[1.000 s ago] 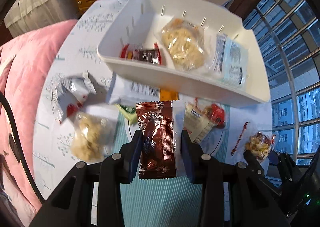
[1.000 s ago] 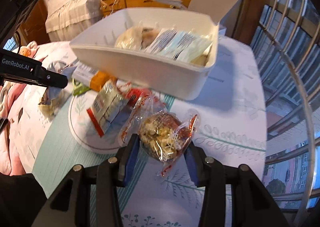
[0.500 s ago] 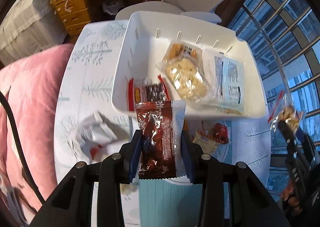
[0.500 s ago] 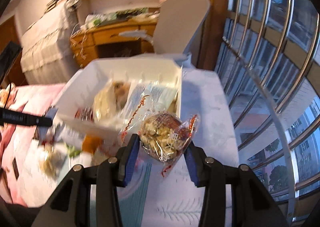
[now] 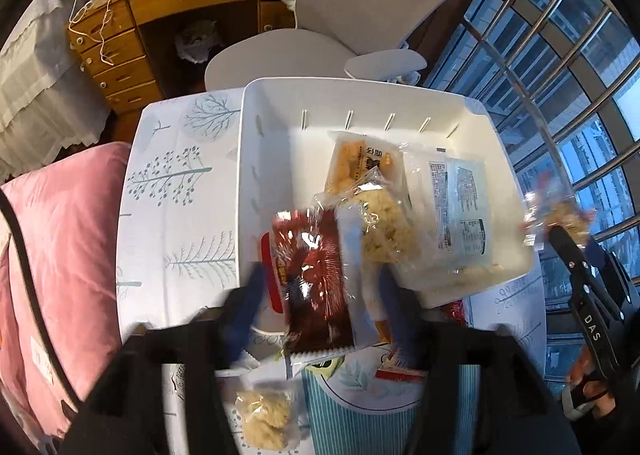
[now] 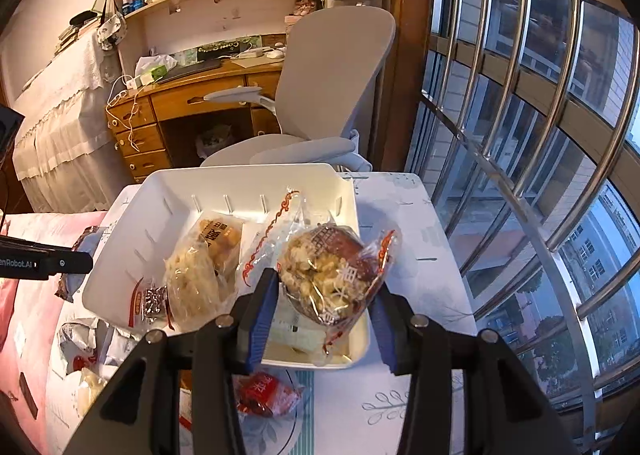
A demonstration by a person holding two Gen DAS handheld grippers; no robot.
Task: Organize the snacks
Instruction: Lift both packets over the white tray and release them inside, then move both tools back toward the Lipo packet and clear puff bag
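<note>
A white bin (image 5: 276, 95) (image 6: 120, 255) stands on the table and holds several packets. In the left wrist view my left gripper (image 5: 320, 291) has its jaws spread apart, and a dark red snack packet (image 5: 312, 271) hangs between them over the bin's near-left corner, blurred. My right gripper (image 6: 324, 315) is shut on a clear-wrapped nut cake (image 6: 328, 275) above the bin's right side. It also shows at the right edge of the left wrist view (image 5: 576, 227).
Loose snacks lie on the tablecloth near the bin: a pale cake packet (image 5: 266, 421), a red packet (image 6: 266, 395), a silver packet (image 6: 78, 337). A round mat (image 5: 360, 387) lies below the bin. A grey office chair (image 6: 320, 95) and desk stand behind; a window grille is right.
Both grippers rose and moved forward over the bin. My left jaws opened, and the dark red packet is loose between them. The right gripper still holds the nut cake.
</note>
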